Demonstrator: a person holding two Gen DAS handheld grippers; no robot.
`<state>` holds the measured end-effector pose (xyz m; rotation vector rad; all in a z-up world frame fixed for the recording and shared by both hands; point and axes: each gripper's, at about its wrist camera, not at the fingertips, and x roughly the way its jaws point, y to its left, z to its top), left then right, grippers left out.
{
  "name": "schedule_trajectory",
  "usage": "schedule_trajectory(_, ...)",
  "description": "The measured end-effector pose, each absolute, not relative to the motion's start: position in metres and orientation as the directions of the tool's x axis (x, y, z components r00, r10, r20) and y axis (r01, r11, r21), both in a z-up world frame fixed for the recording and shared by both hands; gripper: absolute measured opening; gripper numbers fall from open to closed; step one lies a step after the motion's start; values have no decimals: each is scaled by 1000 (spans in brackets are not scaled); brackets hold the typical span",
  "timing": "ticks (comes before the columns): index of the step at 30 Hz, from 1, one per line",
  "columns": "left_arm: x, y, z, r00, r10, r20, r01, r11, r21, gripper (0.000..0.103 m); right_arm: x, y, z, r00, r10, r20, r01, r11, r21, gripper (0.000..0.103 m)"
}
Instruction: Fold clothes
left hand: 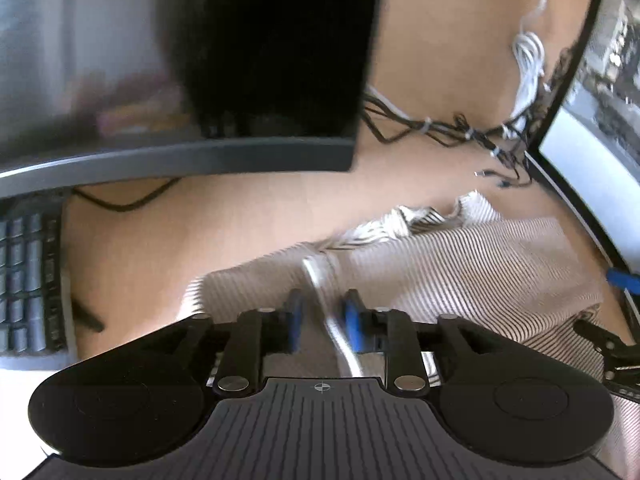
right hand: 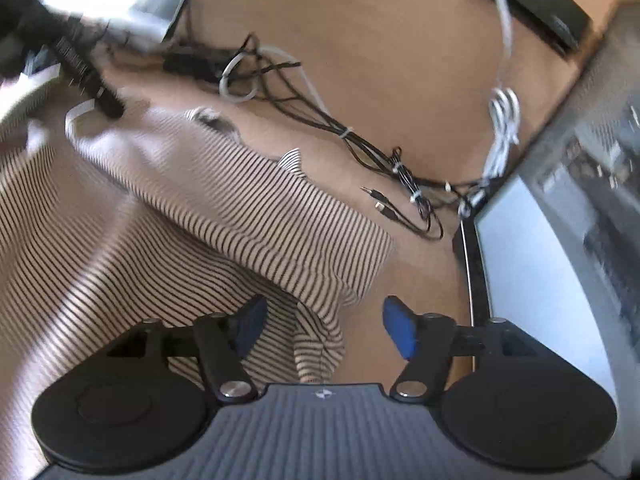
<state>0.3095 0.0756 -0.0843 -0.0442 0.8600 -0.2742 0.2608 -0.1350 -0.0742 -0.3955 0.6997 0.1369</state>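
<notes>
Striped cloth, cream with thin dark lines, is the shirt (left hand: 460,264), and it lies rumpled on a tan desk (left hand: 224,224). Everything else is placed from the shirt.

In the left wrist view, a keyboard (left hand: 28,280) sits far to the shirt's left at the desk edge. A dark monitor (left hand: 240,60) stands beyond the shirt, up and to the left, with a black cable on the desk under it. The left gripper (left hand: 320,320) hovers at the shirt's near edge; its blue pads (left hand: 352,324) stand a narrow gap apart, and a white band of the shirt, blurred, runs between them. Whether the pads actually pinch that band cannot be told. Beyond the shirt's far right corner lies a tangle of black and white cables (left hand: 472,132). At the shirt's right edge a bit of the other gripper shows.

In the right wrist view, the shirt (right hand: 248,216) fills the left half, folded over itself, with its near corner hanging between the fingers. The right gripper (right hand: 324,328) is spread wide, clasping nothing; one blue pad lies over the cloth, the other over bare desk just right of the shirt. The cables (right hand: 400,176) lie beyond the shirt's right edge.
</notes>
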Motion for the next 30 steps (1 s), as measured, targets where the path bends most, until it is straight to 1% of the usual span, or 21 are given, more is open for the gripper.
schedule_trajectory(2,297,94,-76,630,-270,-728,196,963,-187,30,254,-139,-64,741,56,-669,-242,952,-188,68)
schedule_trajectory(3,289,102,-70,638,-281,-717,191,960,-206,33,251,-141,-58,732,89,-675,-234,964,-127,71)
schedule_trajectory(4,281,110,-64,646,-292,-705,186,956,-225,39,247,-143,-53,723,123,-680,-226,972,-65,76)
schedule_trajectory(6,263,128,-55,666,-307,-680,176,950,-257,48,240,-147,-43,707,190,-681,-207,977,59,81)
schedule_trajectory(7,253,137,-50,676,-317,-665,172,946,-275,51,237,-149,-37,699,224,-679,-196,973,120,82)
schedule_trajectory(9,235,154,-44,693,-345,-632,173,932,-318,54,233,-140,-35,676,276,-683,-199,961,192,82)
schedule_trajectory(11,215,169,-39,710,-373,-598,174,915,-363,64,230,-128,-34,650,324,-687,-207,946,251,82)
schedule_trajectory(13,198,182,-37,724,-387,-570,164,900,-403,81,227,-115,-34,624,372,-687,-213,927,309,82)
schedule_trajectory(16,176,200,-36,741,-381,-553,127,888,-442,88,219,-96,-35,577,436,-690,-209,896,392,82)
schedule_trajectory(19,158,214,-35,755,-346,-557,94,898,-431,95,211,-79,-38,523,501,-689,-171,854,491,83)
schedule_trajectory(22,142,228,-34,770,-299,-563,68,917,-394,95,206,-65,-47,466,560,-685,-95,801,591,82)
schedule_trajectory(23,135,236,-34,774,-289,-564,56,918,-394,95,205,-59,-50,444,580,-683,-73,783,618,81)
schedule_trajectory(24,131,242,-35,775,-282,-566,43,916,-399,96,204,-53,-54,417,601,-681,-54,765,642,73)
schedule_trajectory(25,126,247,-36,775,-275,-568,29,914,-404,96,204,-44,-58,382,621,-684,-34,750,661,59)
schedule_trajectory(26,123,252,-38,775,-271,-571,17,912,-410,96,204,-35,-63,348,637,-688,-16,738,674,53)
schedule_trajectory(30,109,265,-42,773,-268,-575,-9,902,-432,96,207,3,-72,283,655,-700,-17,734,679,49)
